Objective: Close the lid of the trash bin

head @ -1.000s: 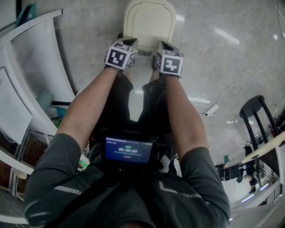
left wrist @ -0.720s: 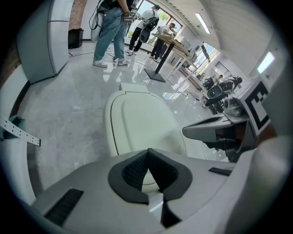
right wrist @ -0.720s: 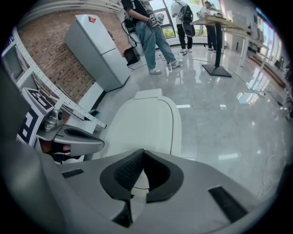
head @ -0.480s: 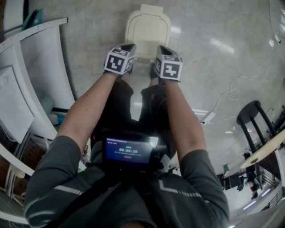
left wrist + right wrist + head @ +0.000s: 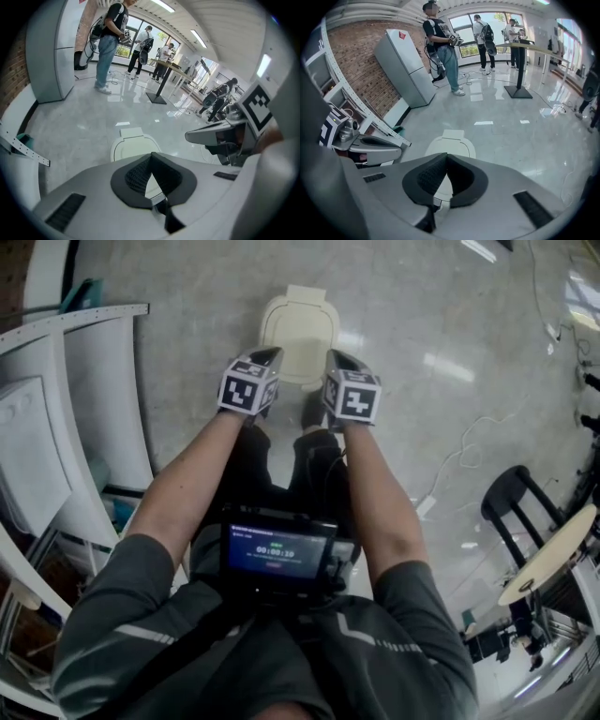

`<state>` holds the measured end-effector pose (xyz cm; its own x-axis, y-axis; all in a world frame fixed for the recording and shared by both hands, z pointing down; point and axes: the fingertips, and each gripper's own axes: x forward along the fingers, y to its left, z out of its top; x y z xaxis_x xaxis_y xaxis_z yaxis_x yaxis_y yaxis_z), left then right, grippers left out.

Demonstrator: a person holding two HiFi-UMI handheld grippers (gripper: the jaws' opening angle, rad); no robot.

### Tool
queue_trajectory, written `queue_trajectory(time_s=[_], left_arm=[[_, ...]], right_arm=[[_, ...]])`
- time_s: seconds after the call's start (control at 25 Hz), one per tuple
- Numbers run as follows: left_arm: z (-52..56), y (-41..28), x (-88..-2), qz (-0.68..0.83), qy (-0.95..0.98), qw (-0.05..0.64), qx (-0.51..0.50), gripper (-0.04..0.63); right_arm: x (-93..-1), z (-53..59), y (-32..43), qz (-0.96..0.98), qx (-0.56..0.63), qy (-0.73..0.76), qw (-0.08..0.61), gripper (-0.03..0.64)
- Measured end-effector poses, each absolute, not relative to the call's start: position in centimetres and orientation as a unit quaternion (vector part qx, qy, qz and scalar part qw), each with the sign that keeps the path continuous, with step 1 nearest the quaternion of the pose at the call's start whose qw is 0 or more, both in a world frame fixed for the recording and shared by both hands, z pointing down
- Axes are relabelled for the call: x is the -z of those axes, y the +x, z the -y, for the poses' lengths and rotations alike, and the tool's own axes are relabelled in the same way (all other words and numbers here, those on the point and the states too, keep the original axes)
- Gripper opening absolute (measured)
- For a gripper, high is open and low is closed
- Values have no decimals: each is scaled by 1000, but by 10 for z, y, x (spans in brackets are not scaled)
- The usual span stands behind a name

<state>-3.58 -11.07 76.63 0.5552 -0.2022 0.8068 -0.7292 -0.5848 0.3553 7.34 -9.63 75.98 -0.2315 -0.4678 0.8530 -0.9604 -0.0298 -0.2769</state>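
Polished grey floor, cream trash bin lid [image 5: 298, 334] down; left gripper [image 5: 271, 354] and right gripper [image 5: 336, 356] hover above, jaws pressed together, empty, apparently finished.

Cream-white trash bin [image 5: 299, 327] with rounded-rectangle lid [image 5: 132, 149], lid lay flat and shut, hinge tab at its 12 o'clock edge, stood upright on the grey glossy floor [image 5: 422, 324], at 12 o'clock from the person
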Motion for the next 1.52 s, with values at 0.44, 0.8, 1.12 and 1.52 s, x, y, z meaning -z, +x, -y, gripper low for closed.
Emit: queue_trajectory(time_s=[0.44,0.8,1.12,1.52], left_arm=[[123,-22,-679,339,829,312,-317,-3],[133,-19,-588,352,862,267,-250,-3],[136,-32,-473,364,890,211,-178,-3],[152,-32,-348,338,927,130,-100,-3]], right_arm=[[-674,102,106,688,-399,563,225,11],[-583,111,113,736,-340,556,186,12],[-457,103,121,772,-276,560,119,11],[-342,111,155,788,-209,579,37,11]])
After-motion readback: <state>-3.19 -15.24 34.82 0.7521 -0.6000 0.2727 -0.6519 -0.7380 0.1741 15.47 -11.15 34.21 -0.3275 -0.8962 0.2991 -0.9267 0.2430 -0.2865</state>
